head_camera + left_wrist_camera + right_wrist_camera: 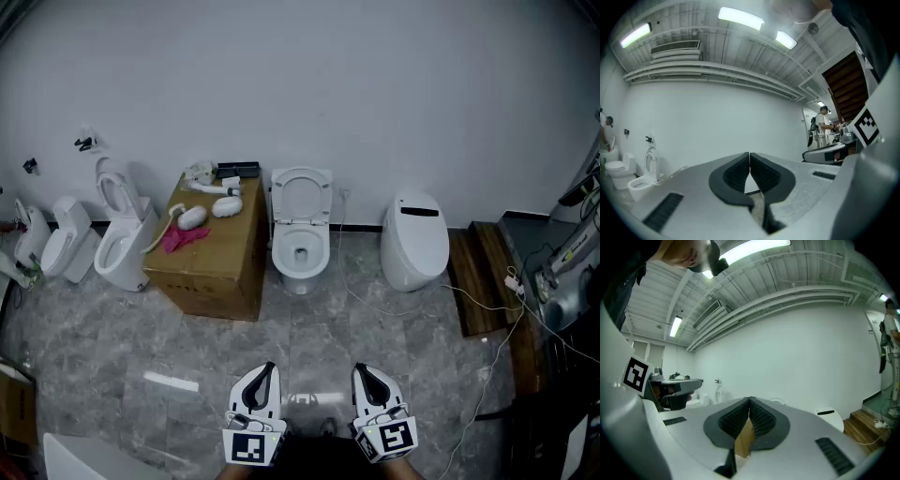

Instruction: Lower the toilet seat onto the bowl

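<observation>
A white toilet stands against the far wall, its seat and lid raised upright against the wall, the bowl open. My left gripper and right gripper are low at the near edge of the head view, well short of the toilet, both shut with nothing held. In the left gripper view the jaws meet tip to tip. The right gripper likewise has its tips touching, with the toilet's raised seat just showing behind it.
A cardboard box with white parts and a pink cloth sits left of the toilet. Further left are other toilets. A closed smart toilet stands right, beside a wooden step and cables.
</observation>
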Demonstrator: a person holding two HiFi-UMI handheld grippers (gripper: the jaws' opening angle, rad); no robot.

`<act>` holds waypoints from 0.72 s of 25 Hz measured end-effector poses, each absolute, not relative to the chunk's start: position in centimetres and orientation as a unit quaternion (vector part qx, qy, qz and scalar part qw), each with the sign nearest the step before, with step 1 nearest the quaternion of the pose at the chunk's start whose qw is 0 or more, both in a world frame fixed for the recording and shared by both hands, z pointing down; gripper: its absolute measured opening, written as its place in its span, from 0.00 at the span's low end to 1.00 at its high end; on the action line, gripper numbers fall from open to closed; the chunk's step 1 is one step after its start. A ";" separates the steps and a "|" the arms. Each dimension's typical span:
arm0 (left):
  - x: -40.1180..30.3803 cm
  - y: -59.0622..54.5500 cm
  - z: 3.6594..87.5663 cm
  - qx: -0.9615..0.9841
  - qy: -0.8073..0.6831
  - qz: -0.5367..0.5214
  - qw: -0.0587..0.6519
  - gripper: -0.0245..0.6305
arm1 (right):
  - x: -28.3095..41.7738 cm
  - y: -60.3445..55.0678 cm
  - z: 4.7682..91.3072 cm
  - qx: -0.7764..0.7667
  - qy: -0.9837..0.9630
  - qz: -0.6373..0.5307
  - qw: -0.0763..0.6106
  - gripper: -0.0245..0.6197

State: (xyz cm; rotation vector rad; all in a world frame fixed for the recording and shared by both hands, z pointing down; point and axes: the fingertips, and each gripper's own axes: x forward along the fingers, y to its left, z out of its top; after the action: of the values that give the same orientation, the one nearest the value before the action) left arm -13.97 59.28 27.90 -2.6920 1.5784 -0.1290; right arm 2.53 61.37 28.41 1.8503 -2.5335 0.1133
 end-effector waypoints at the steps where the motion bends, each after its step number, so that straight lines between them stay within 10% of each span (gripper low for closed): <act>1: -14.0 59.3 27.8 -0.862 0.504 -0.041 0.013 0.05 | 2.5 61.3 28.4 0.589 -0.807 0.035 0.001 0.08; 18: -16.4 59.2 28.1 -0.865 0.499 -0.041 0.004 0.05 | 0.3 61.4 28.1 0.596 -0.802 0.040 -0.004 0.08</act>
State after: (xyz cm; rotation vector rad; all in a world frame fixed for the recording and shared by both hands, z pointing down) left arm -16.39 59.15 28.05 -2.7122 1.5654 -0.1295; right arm 0.34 61.43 28.10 1.8772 -2.5266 0.1256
